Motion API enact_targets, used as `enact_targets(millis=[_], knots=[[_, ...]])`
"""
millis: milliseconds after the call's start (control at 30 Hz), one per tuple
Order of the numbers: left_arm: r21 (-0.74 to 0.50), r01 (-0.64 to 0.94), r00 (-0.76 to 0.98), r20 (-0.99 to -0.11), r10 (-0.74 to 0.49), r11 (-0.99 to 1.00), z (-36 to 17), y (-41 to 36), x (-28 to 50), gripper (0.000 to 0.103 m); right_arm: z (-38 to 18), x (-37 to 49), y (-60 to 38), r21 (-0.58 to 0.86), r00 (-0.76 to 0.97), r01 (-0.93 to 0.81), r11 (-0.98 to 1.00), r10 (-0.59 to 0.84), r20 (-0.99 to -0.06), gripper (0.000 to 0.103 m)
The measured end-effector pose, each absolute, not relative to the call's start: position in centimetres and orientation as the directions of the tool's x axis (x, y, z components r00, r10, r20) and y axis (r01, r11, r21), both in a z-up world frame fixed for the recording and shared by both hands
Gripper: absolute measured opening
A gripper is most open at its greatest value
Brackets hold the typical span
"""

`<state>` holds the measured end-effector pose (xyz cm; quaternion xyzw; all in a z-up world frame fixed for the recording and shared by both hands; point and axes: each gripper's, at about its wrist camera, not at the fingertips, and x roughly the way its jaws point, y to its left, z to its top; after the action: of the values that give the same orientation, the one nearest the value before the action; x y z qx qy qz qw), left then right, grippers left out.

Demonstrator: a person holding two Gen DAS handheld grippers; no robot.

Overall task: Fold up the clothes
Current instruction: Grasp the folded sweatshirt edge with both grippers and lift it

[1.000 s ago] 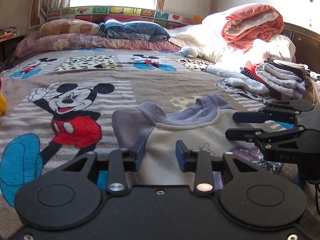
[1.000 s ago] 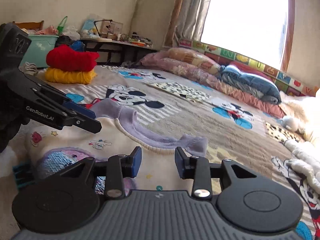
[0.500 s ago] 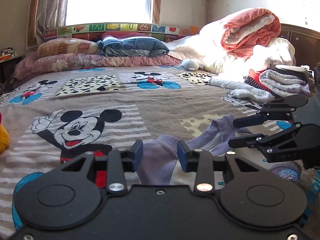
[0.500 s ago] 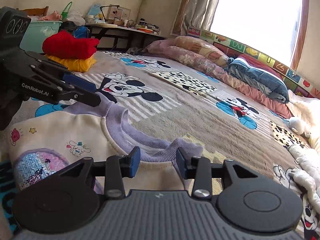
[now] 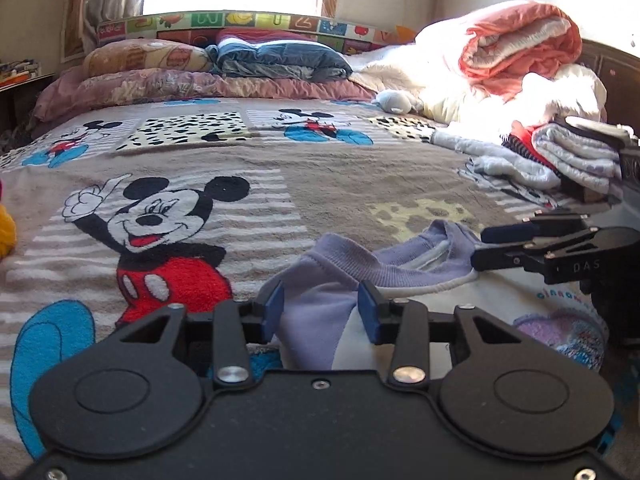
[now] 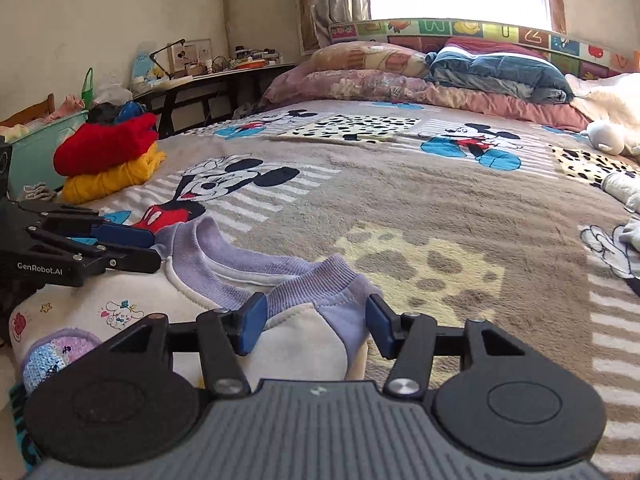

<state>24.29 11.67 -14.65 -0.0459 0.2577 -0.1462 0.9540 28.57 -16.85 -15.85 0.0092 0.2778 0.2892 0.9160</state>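
A cream sweatshirt (image 5: 452, 300) with a lavender collar and shoulders lies flat on the Mickey Mouse blanket (image 5: 320, 168). My left gripper (image 5: 321, 312) sits at its left shoulder. Its jaws are opening, and the lavender cloth lies loose between the blue pads. My right gripper (image 6: 316, 320) is at the other shoulder (image 6: 320, 280). Its jaws are opening wider, with the lavender cuff edge between them and a gap on each side. Each view shows the other gripper: the right gripper (image 5: 480, 248) and the left gripper (image 6: 154, 248) lie low over the sweatshirt (image 6: 180, 300).
Folded red (image 6: 108, 146) and yellow (image 6: 112, 178) clothes are stacked at the bed's left edge by a teal bin (image 6: 36, 148). A pile of grey and white clothes (image 5: 568, 156) and rolled quilts (image 5: 520, 48) fill the right side. Pillows (image 5: 160, 60) line the head.
Both pairs of jaws have spread, the right more. The right gripper has slid sideways and rolled to the sweatshirt's right shoulder. Lavender cloth, not the cream body, now lies between the left pads.
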Motion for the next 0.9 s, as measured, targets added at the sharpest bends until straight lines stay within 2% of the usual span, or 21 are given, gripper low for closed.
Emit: enact_targets(millis=[133, 200, 300, 400, 600, 733, 800, 833, 900], knots=[[-0.397, 0.124, 0.820, -0.476, -0.319, 0.910, -14.2, 14.6, 22.8, 0.051, -15.8, 27.1, -20.1, 0.384, 0.665, -0.395, 0.835, 0.548, -0.508, 0.061], [-0.466, 0.065, 0.806, -0.498, -0.321, 0.883, -14.1, 15.1, 21.9, 0.054, -16.4, 26.4, -21.7, 0.496, 0.655, -0.311, 0.811, 0.561, -0.506, 0.068], [-0.563, -0.004, 0.783, -0.515, -0.347, 0.826, -14.1, 15.4, 20.4, 0.055, -18.0, 25.2, -23.1, 0.653, 0.642, -0.190, 0.733, 0.596, -0.482, 0.073], [-0.657, -0.053, 0.749, -0.524, -0.406, 0.752, -14.7, 15.1, 18.9, 0.059, -18.2, 24.1, -22.5, 0.682, 0.604, -0.182, 0.708, 0.628, -0.491, 0.074], [-0.687, -0.119, 0.678, -0.583, -0.447, 0.716, -16.5, 13.7, 18.5, 0.060, -18.5, 23.4, -21.3, 0.702, 0.564, -0.172, 0.691, 0.653, -0.505, 0.075], [-0.738, -0.132, 0.688, -0.549, -0.474, 0.662, -17.8, 14.0, 20.2, 0.058, -19.0, 24.9, -21.4, 0.739, 0.576, -0.152, 0.656, 0.666, -0.473, 0.074], [-0.760, -0.129, 0.696, -0.527, -0.487, 0.638, -18.3, 14.1, 21.2, 0.053, -19.3, 25.8, -20.9, 0.730, 0.584, -0.168, 0.663, 0.663, -0.468, 0.067], [-0.762, -0.128, 0.699, -0.523, -0.487, 0.635, -18.4, 14.0, 21.6, 0.046, -19.5, 26.1, -20.7, 0.723, 0.590, -0.175, 0.669, 0.659, -0.466, 0.064], [-0.768, -0.132, 0.706, -0.517, -0.485, 0.627, -18.7, 14.1, 21.7, 0.036, -19.9, 26.4, -20.9, 0.732, 0.606, -0.156, 0.663, 0.650, -0.459, 0.049]])
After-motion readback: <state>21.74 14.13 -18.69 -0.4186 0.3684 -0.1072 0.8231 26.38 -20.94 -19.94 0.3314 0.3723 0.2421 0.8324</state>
